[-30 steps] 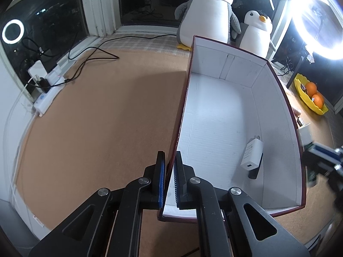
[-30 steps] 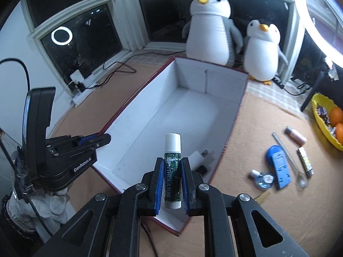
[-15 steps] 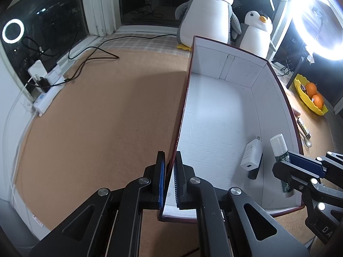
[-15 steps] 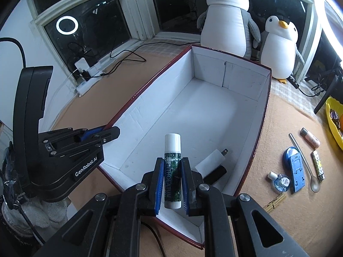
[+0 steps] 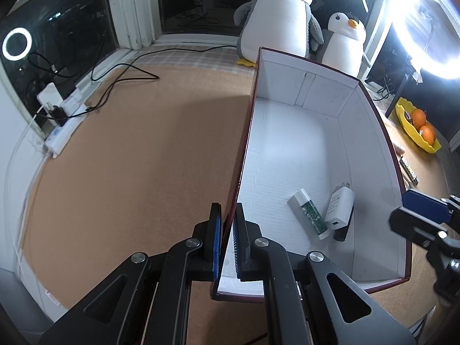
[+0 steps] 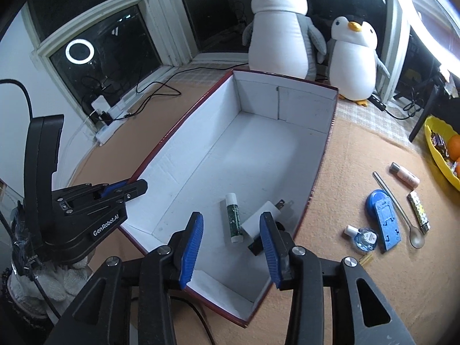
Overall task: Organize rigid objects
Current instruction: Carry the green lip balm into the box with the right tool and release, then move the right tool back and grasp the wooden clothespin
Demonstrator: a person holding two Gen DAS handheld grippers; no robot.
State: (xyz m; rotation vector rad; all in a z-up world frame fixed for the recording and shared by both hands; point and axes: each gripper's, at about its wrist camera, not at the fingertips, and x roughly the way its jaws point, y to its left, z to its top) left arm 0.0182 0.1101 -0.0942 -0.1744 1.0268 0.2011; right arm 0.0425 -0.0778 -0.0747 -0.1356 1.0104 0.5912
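Lying flat in the box (image 6: 327,132) just ahead of the wide-open, empty right tongs (image 6: 231,247): light, stiff, slippery lip balm tube (image 6: 233,217), best gripped mid-barrel; left tongs (image 5: 226,244) clamped on box wall.

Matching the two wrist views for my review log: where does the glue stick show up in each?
Left wrist: the glue stick lies flat on the box floor, lower right of centre, just left of the charger.
Right wrist: the glue stick lies on the box floor, low centre, between the open right gripper fingers.
Shared landmark: the white charger beside it.
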